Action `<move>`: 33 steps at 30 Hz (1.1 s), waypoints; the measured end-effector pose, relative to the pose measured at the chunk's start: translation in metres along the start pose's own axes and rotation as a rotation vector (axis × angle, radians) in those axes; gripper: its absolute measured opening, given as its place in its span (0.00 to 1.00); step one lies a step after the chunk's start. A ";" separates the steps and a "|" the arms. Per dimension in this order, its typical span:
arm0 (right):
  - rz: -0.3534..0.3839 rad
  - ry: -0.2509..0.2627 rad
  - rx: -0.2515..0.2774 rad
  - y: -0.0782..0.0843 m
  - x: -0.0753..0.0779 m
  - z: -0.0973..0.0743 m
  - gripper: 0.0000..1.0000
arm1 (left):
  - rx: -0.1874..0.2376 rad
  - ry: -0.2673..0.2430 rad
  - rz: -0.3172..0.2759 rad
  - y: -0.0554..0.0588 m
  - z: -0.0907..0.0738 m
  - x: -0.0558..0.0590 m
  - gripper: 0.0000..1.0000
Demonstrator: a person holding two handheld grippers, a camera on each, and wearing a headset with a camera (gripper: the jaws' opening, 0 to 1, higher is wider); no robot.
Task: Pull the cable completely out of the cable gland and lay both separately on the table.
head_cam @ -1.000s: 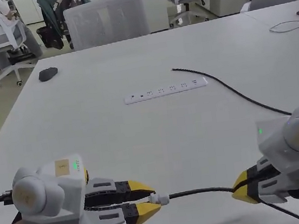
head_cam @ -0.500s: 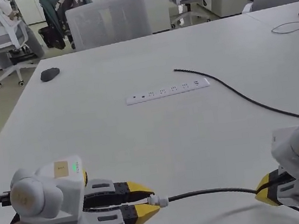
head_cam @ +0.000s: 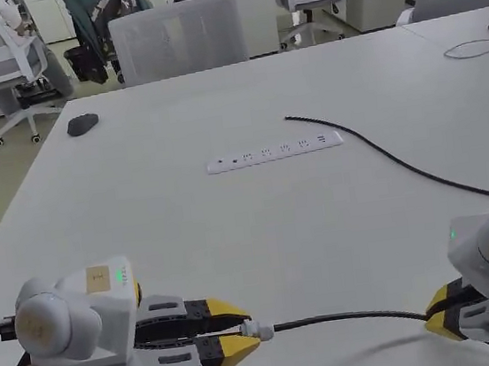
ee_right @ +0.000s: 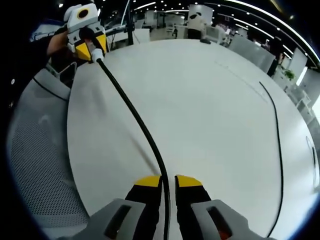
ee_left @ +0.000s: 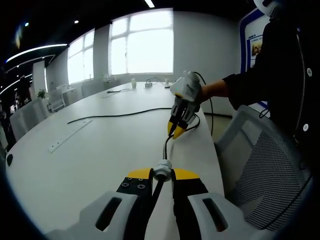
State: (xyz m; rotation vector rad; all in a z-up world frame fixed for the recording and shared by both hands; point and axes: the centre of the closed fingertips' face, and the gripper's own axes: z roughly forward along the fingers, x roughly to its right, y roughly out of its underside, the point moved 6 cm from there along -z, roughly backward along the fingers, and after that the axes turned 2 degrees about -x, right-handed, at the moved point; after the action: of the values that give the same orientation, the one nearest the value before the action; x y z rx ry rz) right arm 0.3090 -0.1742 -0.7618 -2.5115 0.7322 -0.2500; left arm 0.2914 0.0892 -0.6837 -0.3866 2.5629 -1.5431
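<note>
The left hand-held gripper (head_cam: 245, 333) is clamped on the white cable gland (head_cam: 259, 329) at its yellow tips, low over the near edge of the counter (head_cam: 233, 238). The right hand-held gripper (head_cam: 435, 320) is closed around the black cable (head_cam: 350, 317), which spans the gap between the two. The cable looks not yet free of the gland. A clean finish means holding the gland steady and drawing the cable straight along its axis. Open counter lies ahead. A power strip (head_cam: 275, 152) and another black lead (head_cam: 403, 163) sit well beyond.
</note>
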 end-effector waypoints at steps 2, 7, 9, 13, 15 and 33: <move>0.002 -0.009 0.006 -0.001 -0.001 0.000 0.12 | -0.001 -0.001 -0.006 0.001 -0.001 -0.001 0.15; -0.003 -0.037 0.052 -0.015 -0.007 -0.003 0.21 | -0.009 -0.001 -0.008 0.003 -0.001 -0.001 0.15; -0.012 -0.078 0.114 -0.030 -0.015 -0.004 0.25 | -0.008 -0.002 -0.009 0.003 -0.001 -0.002 0.15; -0.057 -0.251 0.286 -0.074 -0.049 -0.015 0.26 | -0.005 0.000 -0.011 0.002 0.000 -0.002 0.15; -0.126 -0.268 0.349 -0.092 -0.062 -0.019 0.26 | -0.003 0.000 -0.009 0.002 0.000 -0.002 0.15; -0.301 -0.303 0.358 -0.137 -0.088 -0.003 0.10 | 0.020 0.003 0.003 -0.007 0.002 0.002 0.15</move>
State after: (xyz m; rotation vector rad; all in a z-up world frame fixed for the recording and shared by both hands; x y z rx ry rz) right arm 0.2964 -0.0282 -0.6913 -2.2351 0.1678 -0.0889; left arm 0.2909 0.0832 -0.6786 -0.3784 2.5471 -1.5685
